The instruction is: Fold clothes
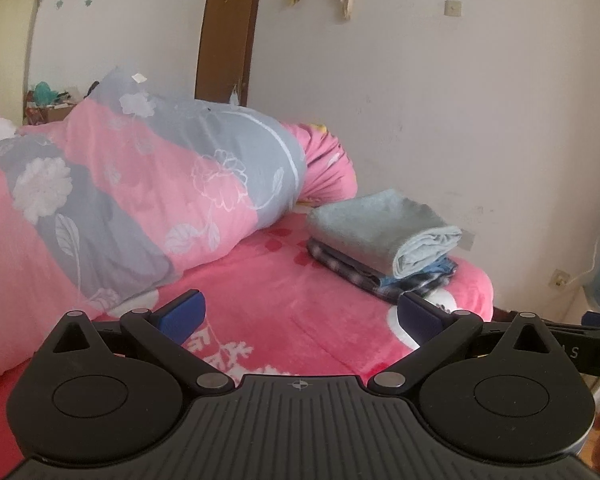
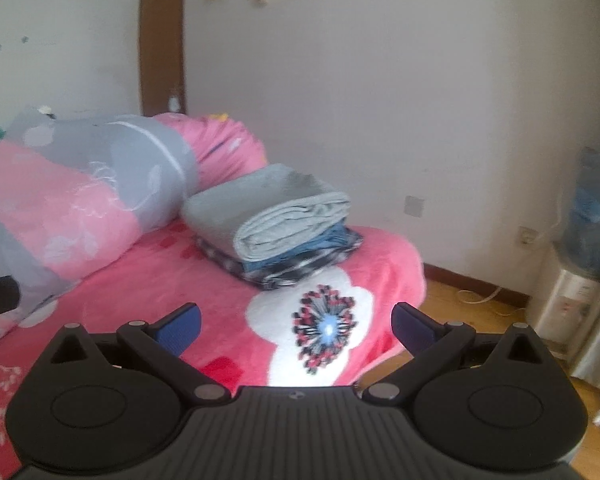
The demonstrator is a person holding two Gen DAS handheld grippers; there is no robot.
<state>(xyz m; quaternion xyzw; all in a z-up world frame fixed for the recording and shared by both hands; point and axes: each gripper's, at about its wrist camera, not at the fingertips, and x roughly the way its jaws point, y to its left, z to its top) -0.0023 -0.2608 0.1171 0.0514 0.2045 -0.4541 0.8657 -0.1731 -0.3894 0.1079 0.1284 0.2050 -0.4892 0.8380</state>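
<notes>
Clothes stack [image 2: 276, 224] sits folded mid-frame on pink bed [image 2: 220, 320], left gripper [image 1: 300, 316] and right gripper [image 2: 296, 320] both spread, empty, low in frame; folding looks complete here.

We see a pink plush bed cover [image 2: 180, 280] with a soft, fuzzy nap, and on it a smooth pink-and-grey flowered cotton quilt [image 1: 140, 184]. The folded pale grey-blue cloth [image 2: 268, 204] looks matt and finely woven, lying on folded dark checked fabric [image 2: 284, 274]. Our matt black plastic grippers [image 1: 300, 312] [image 2: 296, 320] have ribbed bodies, textured blue finger pads [image 1: 184, 314] and dull metal pivot pins. The brown wooden door [image 1: 228, 32] is smooth; the white plaster wall [image 1: 460, 100] is matt and scuffed.
</notes>
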